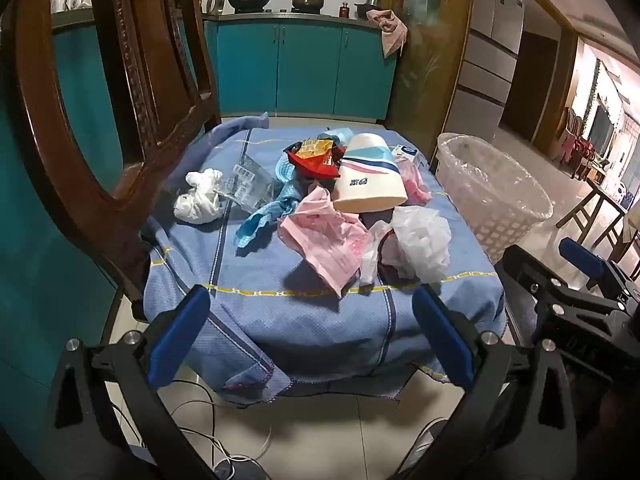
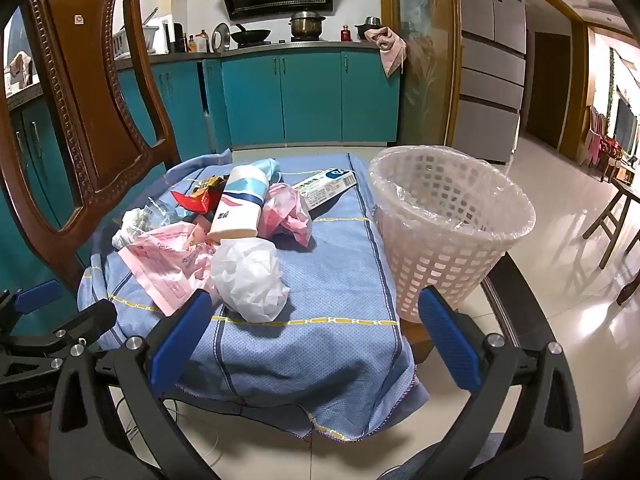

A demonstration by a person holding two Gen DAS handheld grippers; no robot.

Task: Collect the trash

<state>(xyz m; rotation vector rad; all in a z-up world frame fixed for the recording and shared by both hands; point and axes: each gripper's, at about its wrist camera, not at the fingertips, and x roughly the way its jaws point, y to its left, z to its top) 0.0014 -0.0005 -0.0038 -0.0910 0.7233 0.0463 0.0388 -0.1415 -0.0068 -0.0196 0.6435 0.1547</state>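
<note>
Trash lies heaped on a chair seat covered by a blue cloth: a crumpled white plastic bag, a pink wrapper, a white paper cup, a red snack packet, a white tissue wad, clear plastic, a small carton. A white lattice bin with a clear liner stands right of the seat. My left gripper and right gripper hover open before the seat's front edge, nothing between their fingers.
The carved wooden chair back rises at the left. Teal kitchen cabinets and a stove with pots stand behind. Cables lie on the tiled floor below. A wooden stool stands far right.
</note>
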